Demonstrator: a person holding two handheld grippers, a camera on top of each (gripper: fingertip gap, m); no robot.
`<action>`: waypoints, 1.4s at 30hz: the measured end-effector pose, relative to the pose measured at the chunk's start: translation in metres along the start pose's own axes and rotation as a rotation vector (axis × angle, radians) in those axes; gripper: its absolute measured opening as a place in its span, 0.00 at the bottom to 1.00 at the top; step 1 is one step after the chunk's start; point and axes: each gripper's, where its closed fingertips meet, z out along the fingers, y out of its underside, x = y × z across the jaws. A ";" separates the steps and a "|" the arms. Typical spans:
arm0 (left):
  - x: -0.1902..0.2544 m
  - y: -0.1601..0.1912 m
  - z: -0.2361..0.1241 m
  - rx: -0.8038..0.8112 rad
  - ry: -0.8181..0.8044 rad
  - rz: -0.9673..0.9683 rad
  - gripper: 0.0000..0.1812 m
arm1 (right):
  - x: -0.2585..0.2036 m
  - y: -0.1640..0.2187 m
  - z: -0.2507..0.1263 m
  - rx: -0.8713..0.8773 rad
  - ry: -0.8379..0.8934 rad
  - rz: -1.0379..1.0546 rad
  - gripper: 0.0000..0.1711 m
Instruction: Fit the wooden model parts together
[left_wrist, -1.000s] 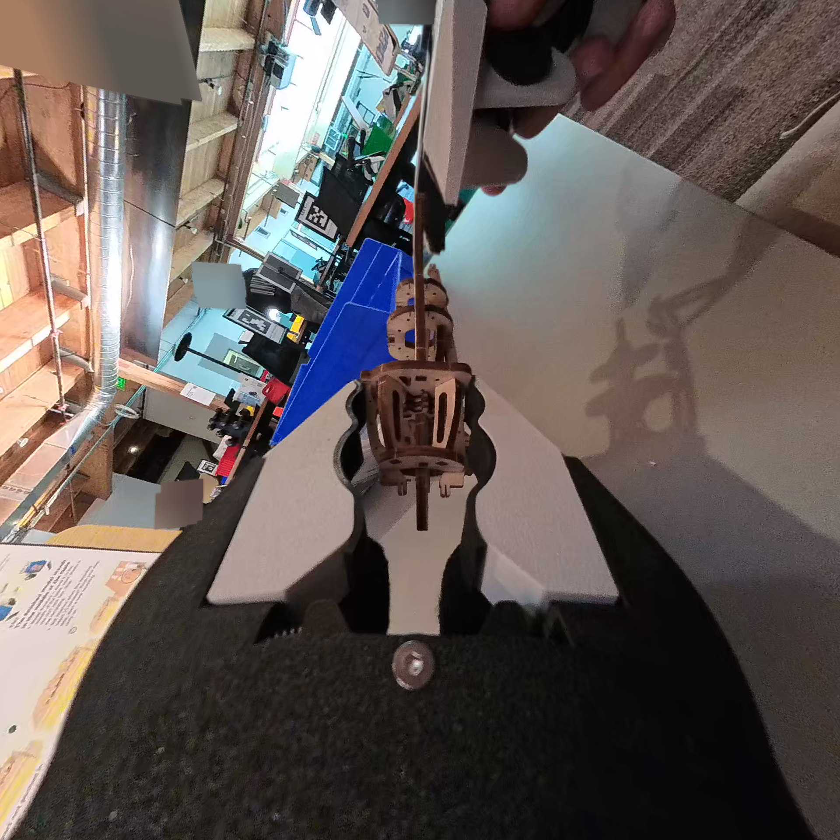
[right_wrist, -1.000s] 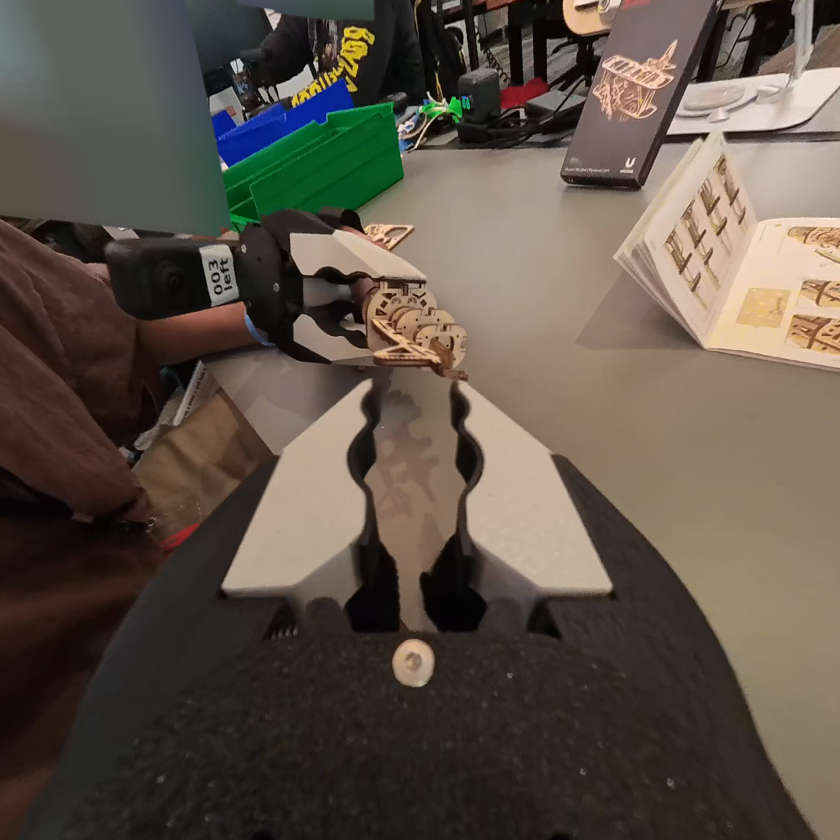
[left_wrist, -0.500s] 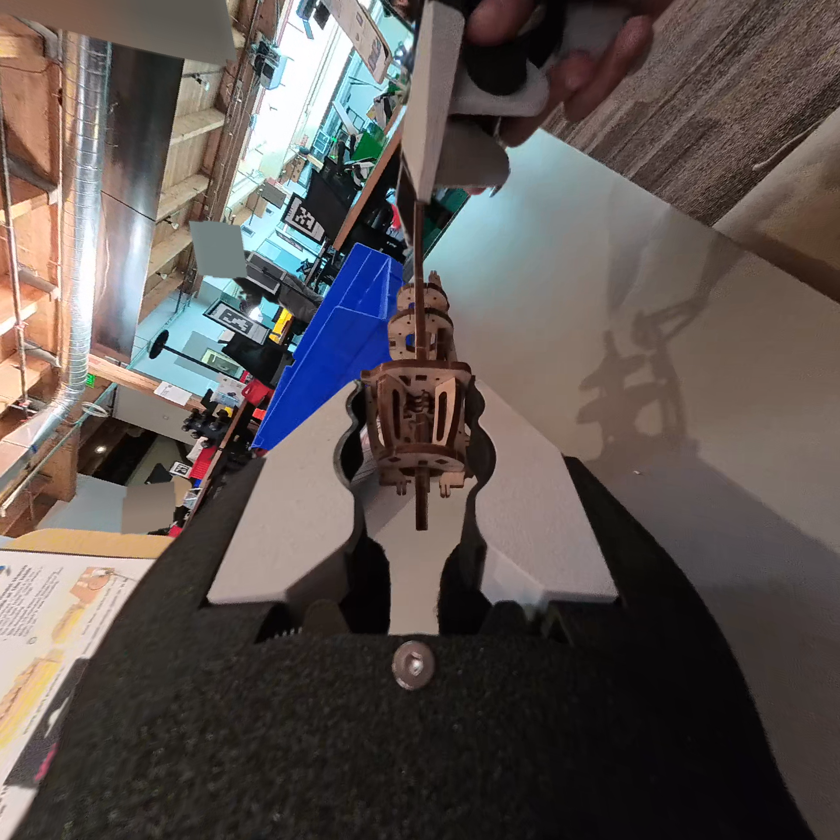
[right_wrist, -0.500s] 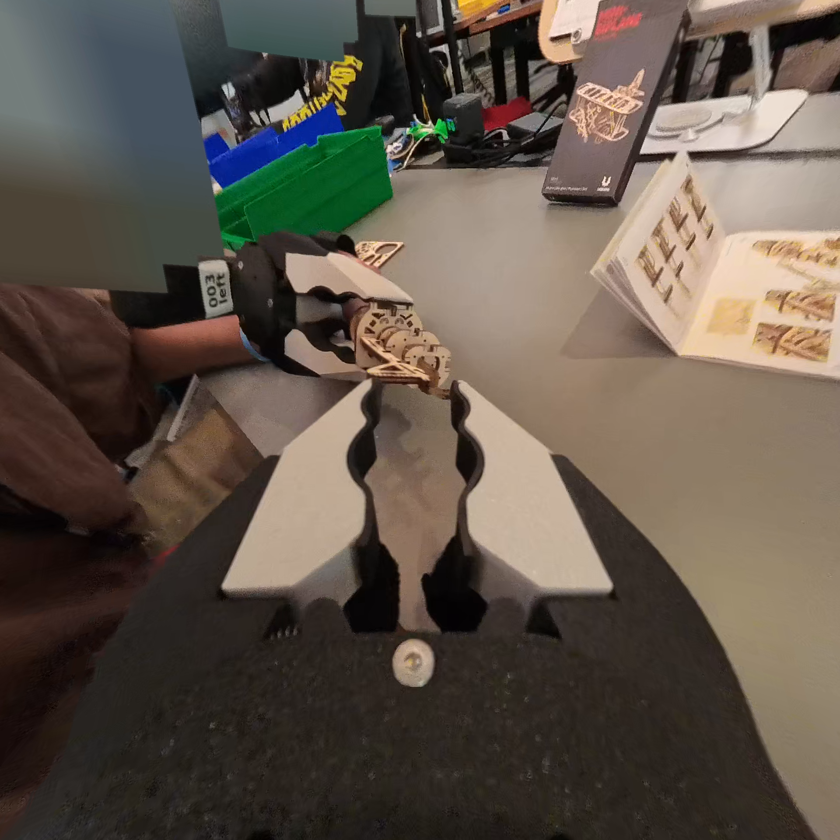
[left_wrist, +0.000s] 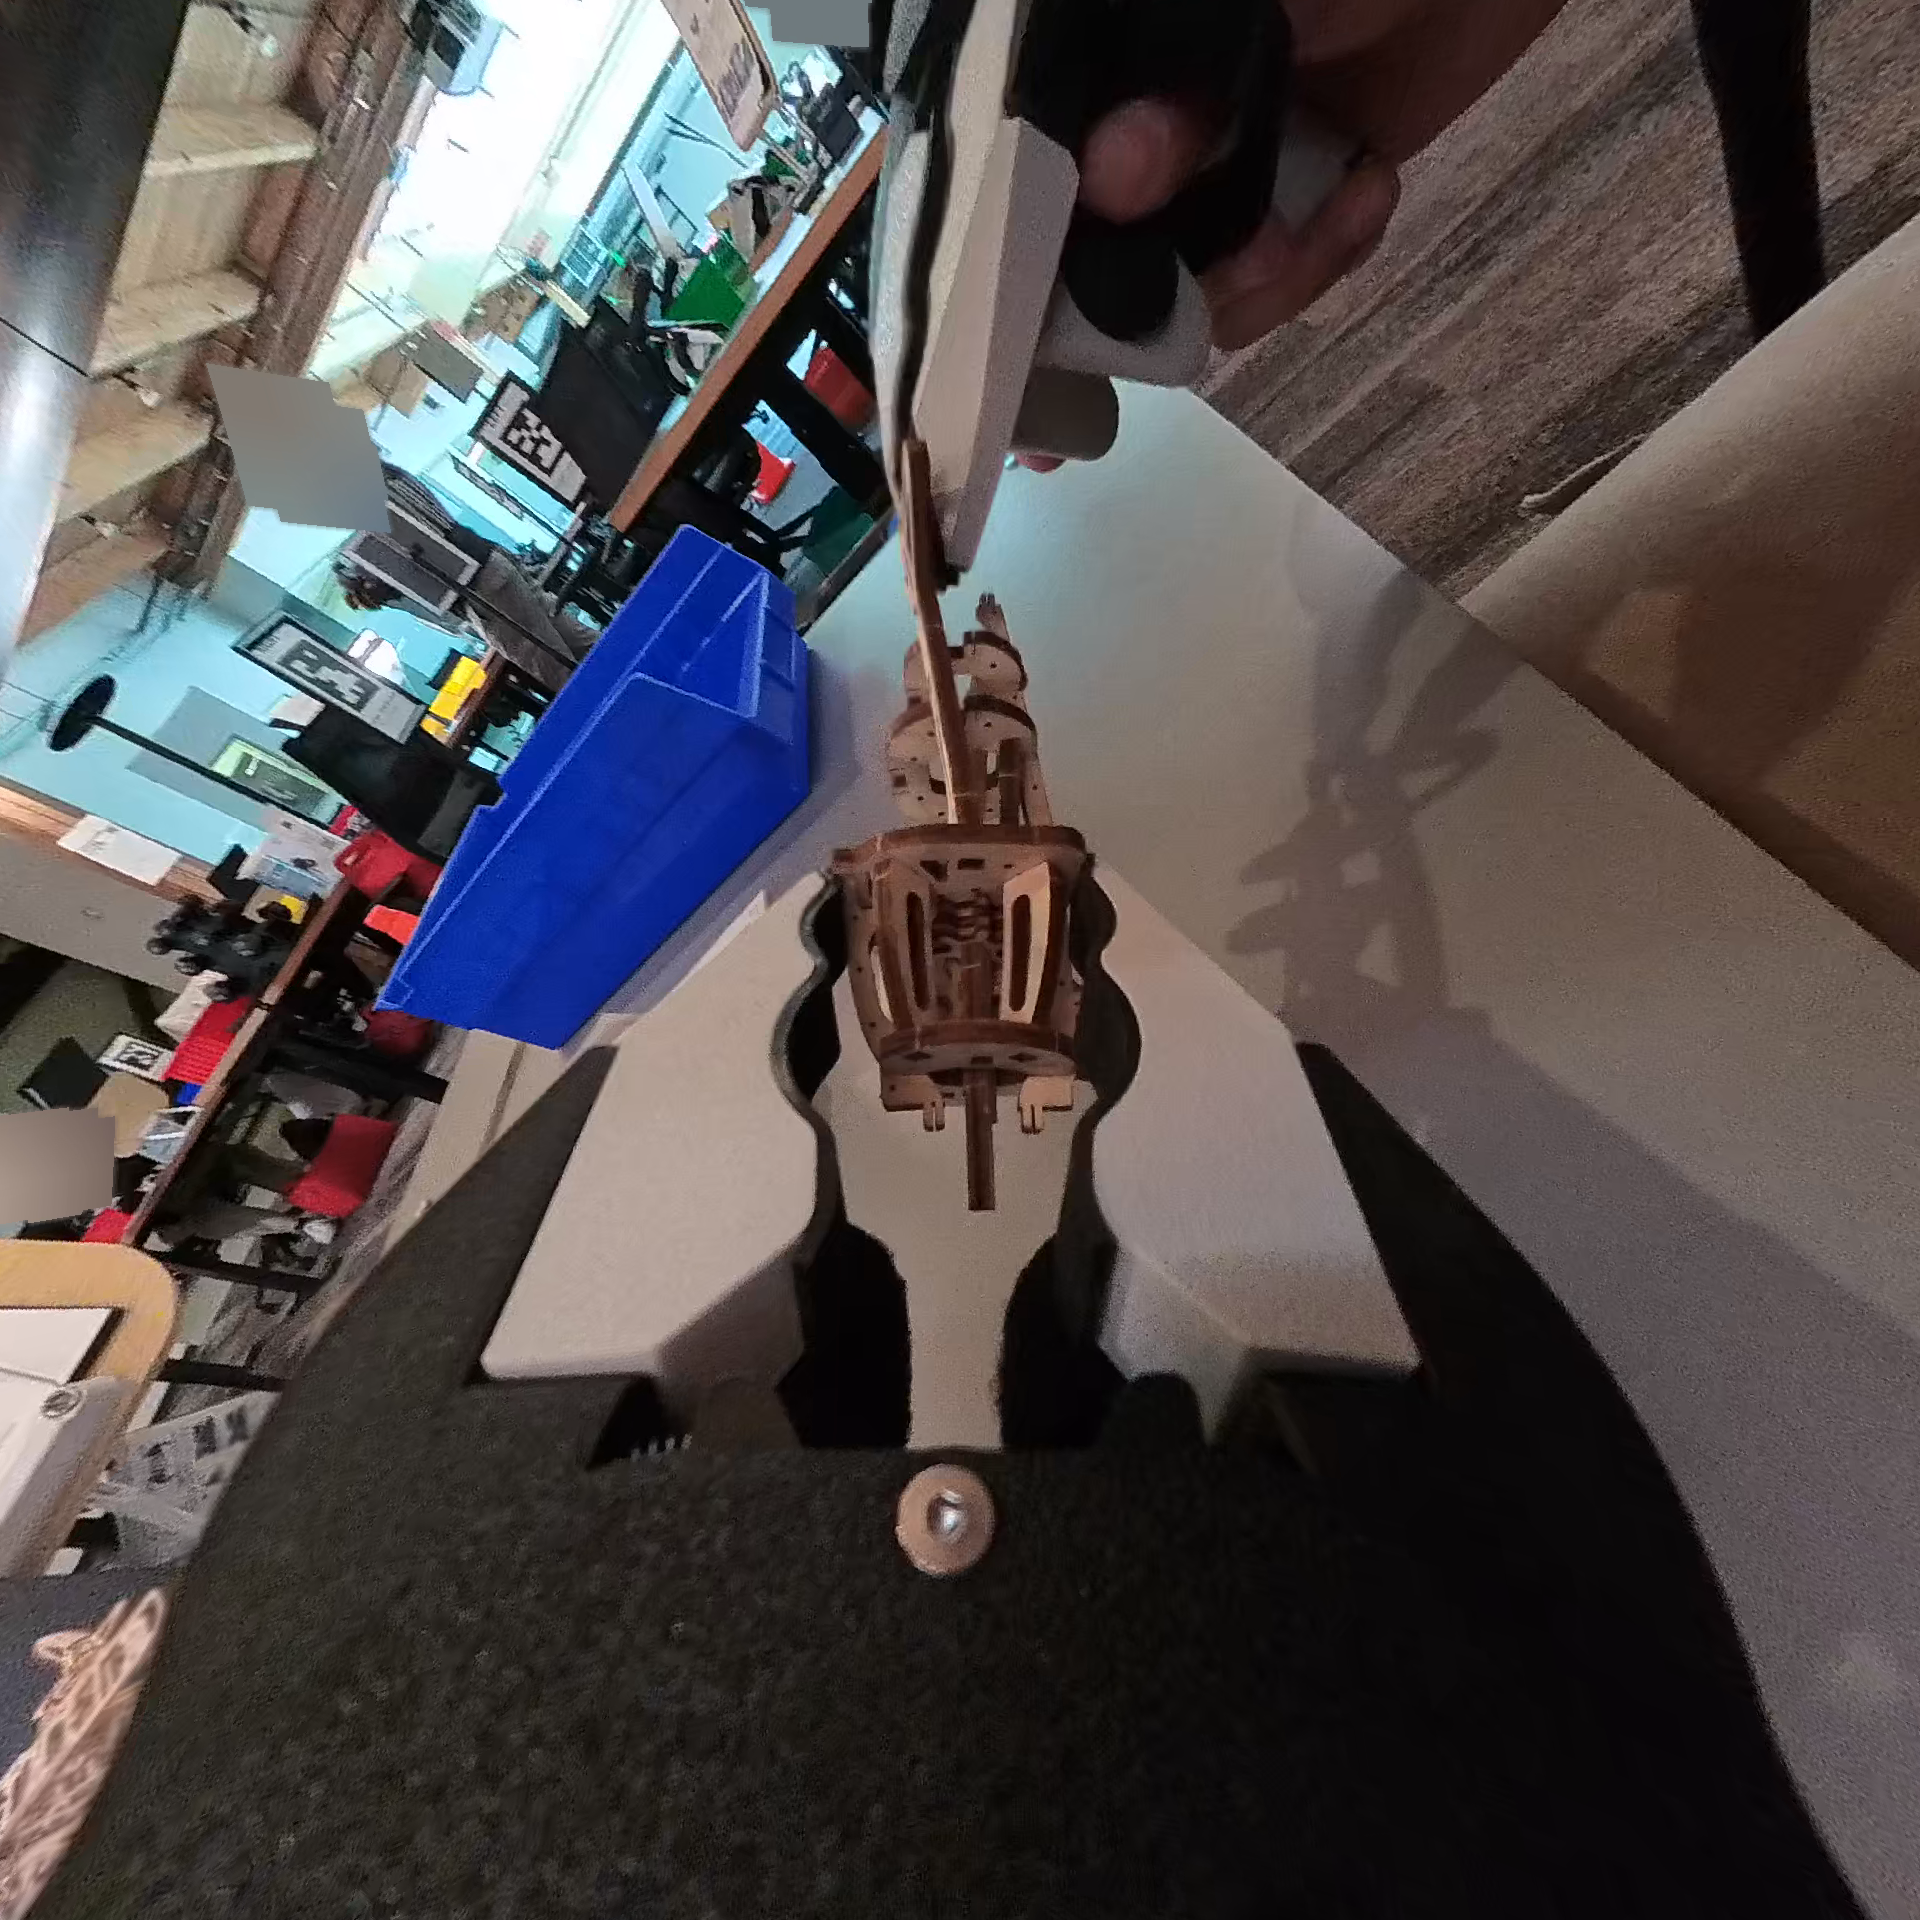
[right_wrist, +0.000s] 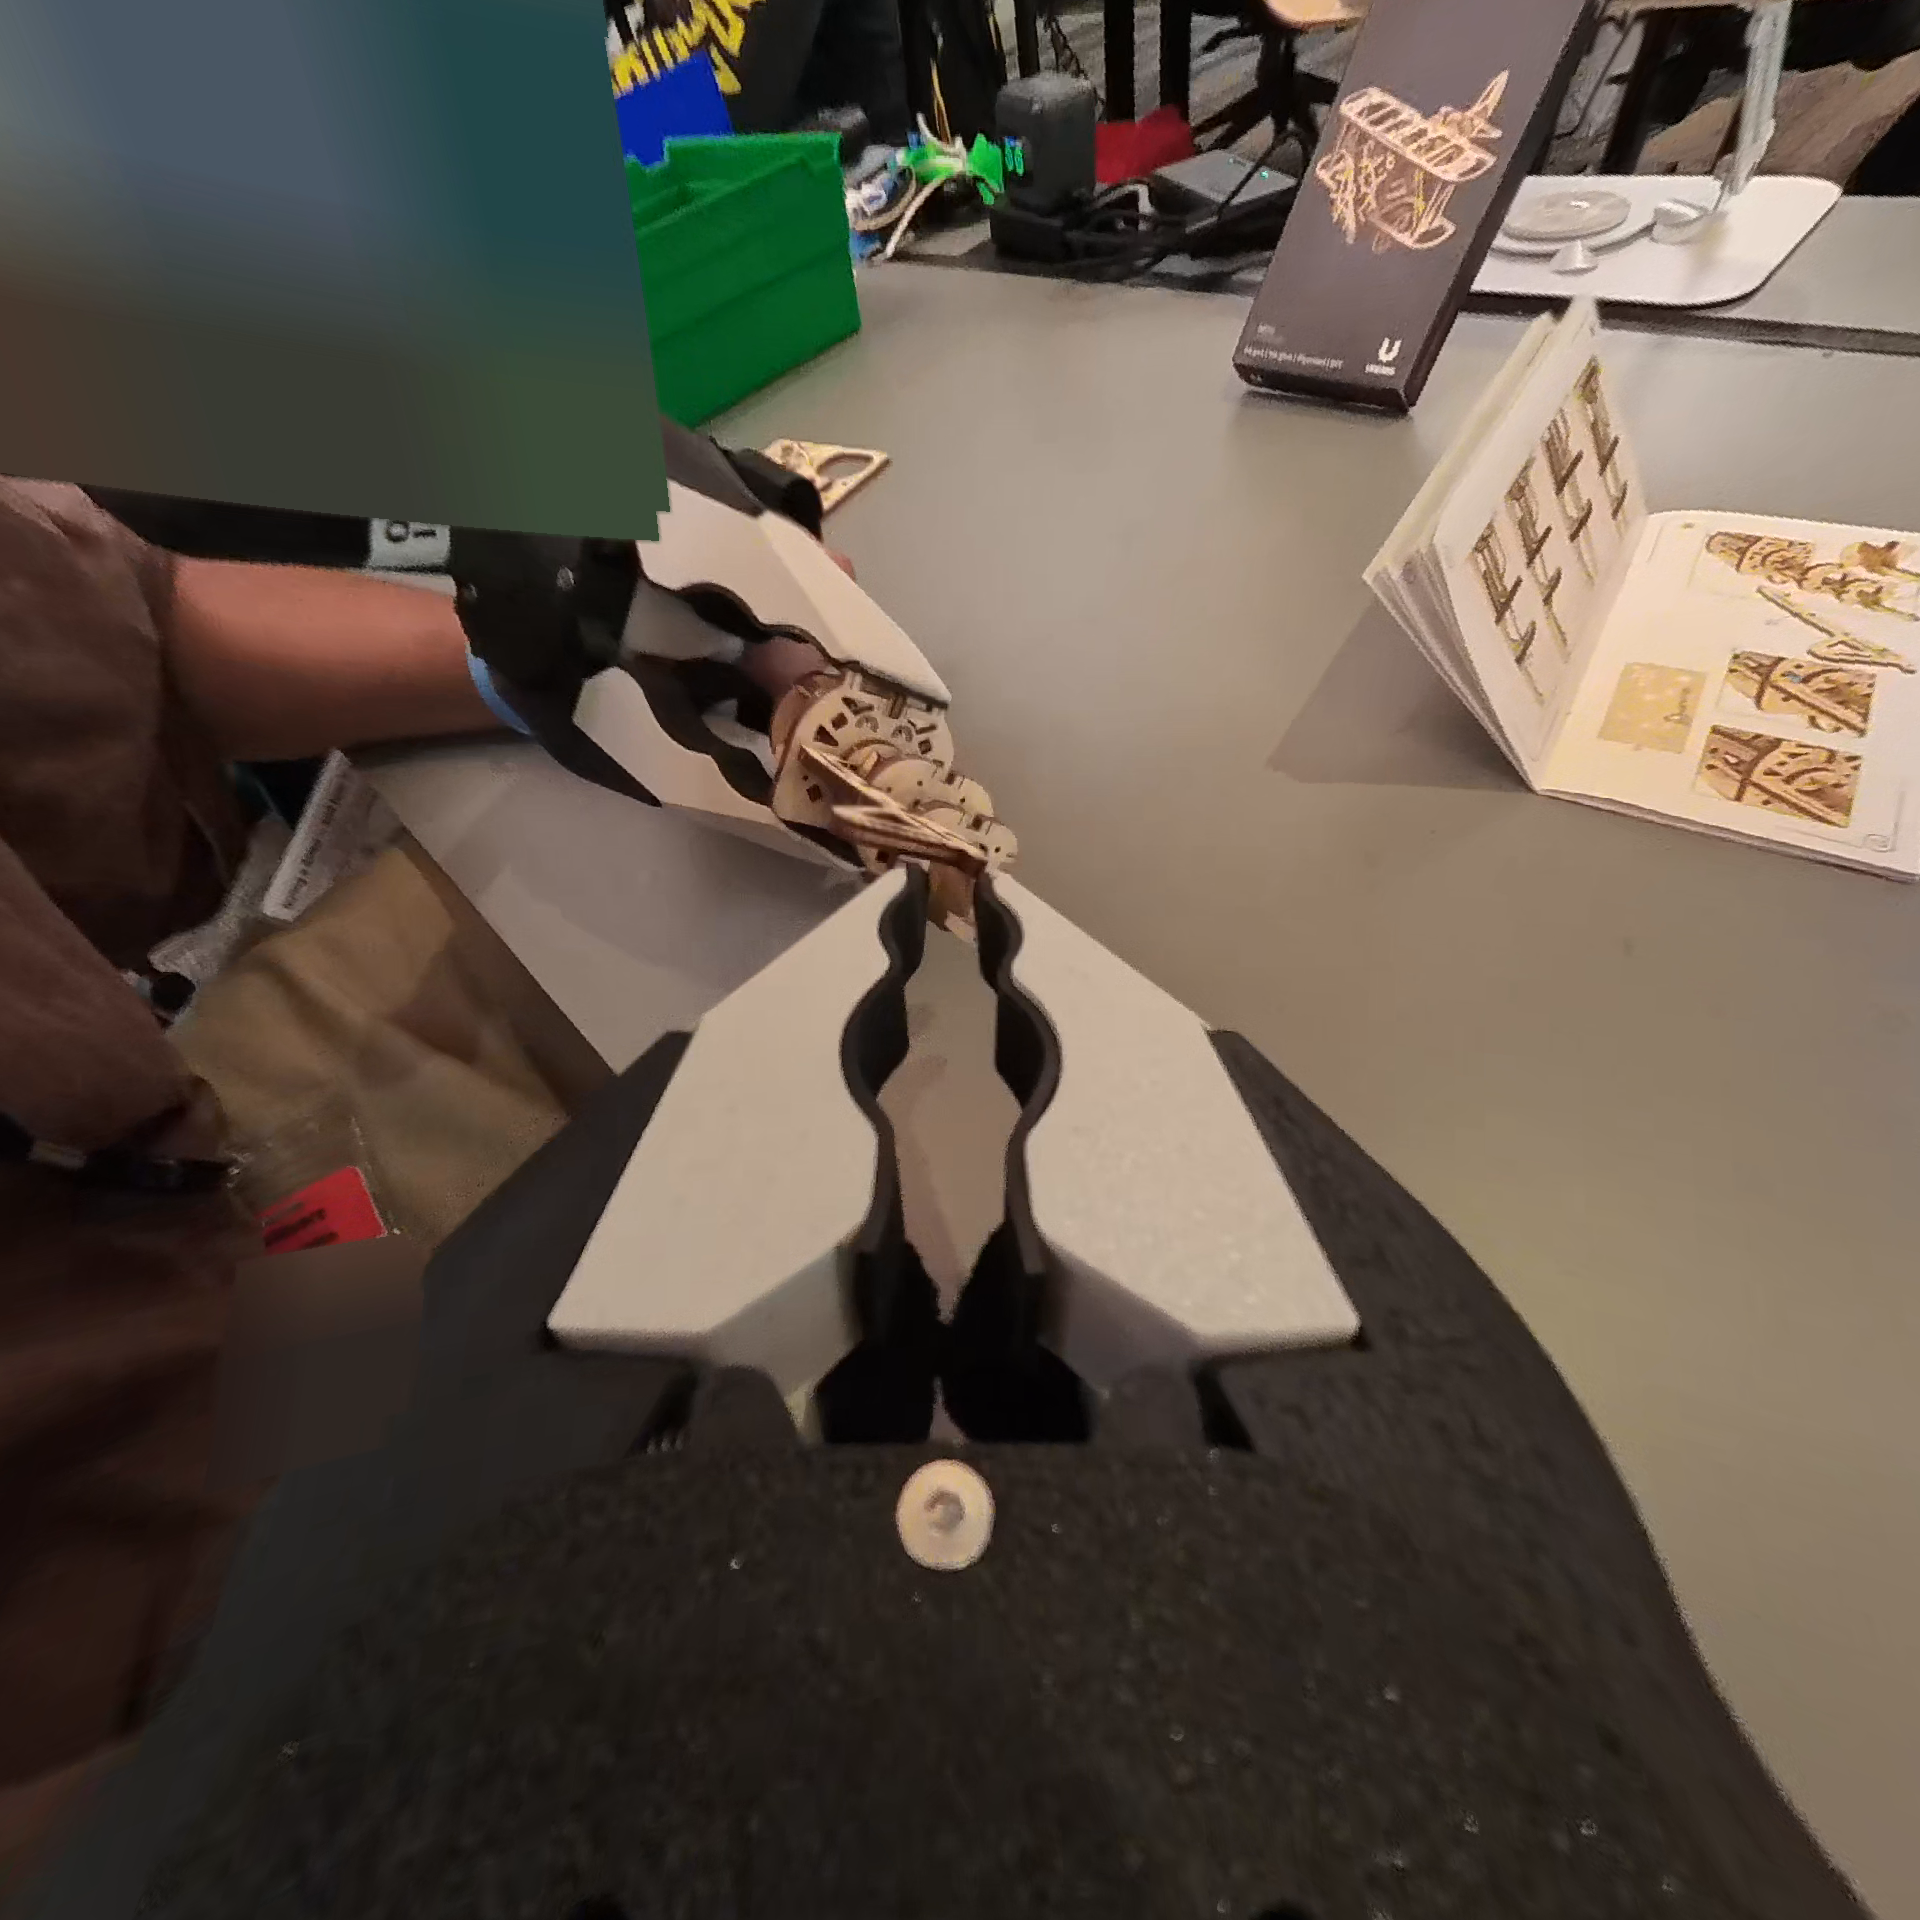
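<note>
My right gripper (right_wrist: 943, 899) has closed in since a second ago and now pinches a flat wooden strip (left_wrist: 940, 665) at its tips, beside the model (left_wrist: 961, 966) clenched in my left gripper (left_wrist: 961, 935) over the table's (right_wrist: 1351, 1039) near left. Fitting can begin. The far box (right_wrist: 1392, 197) and booklet (right_wrist: 1662, 665) carry print I won't repeat.

A busy workshop around a grey table

The grey table (right_wrist: 1351, 1039) carries a green bin (right_wrist: 748, 270), a blue bin (left_wrist: 623, 810), a tall black box (right_wrist: 1382, 197) standing upright, an open booklet (right_wrist: 1662, 665) and a tangle of cables (right_wrist: 1132, 218) — all toward its far side. Beyond it stand long wooden-edged benches (left_wrist: 748, 343) with red crates (left_wrist: 343, 1164) beneath, a bright window (left_wrist: 488, 135), wooden shelving (left_wrist: 208, 177) and a carpeted floor (left_wrist: 1538, 353) — daylight fills the far end.
</note>
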 end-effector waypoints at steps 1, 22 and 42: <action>0.001 0.001 0.000 -0.004 0.003 -0.004 0.22 | 0.001 0.002 0.000 -0.011 0.012 -0.019 0.05; 0.021 0.002 0.002 -0.048 0.224 -0.325 0.22 | 0.001 0.010 0.010 -0.344 0.013 -0.568 0.11; 0.029 0.011 0.005 -0.075 0.357 -0.390 0.21 | -0.004 0.034 0.017 -0.427 -0.089 -0.558 0.01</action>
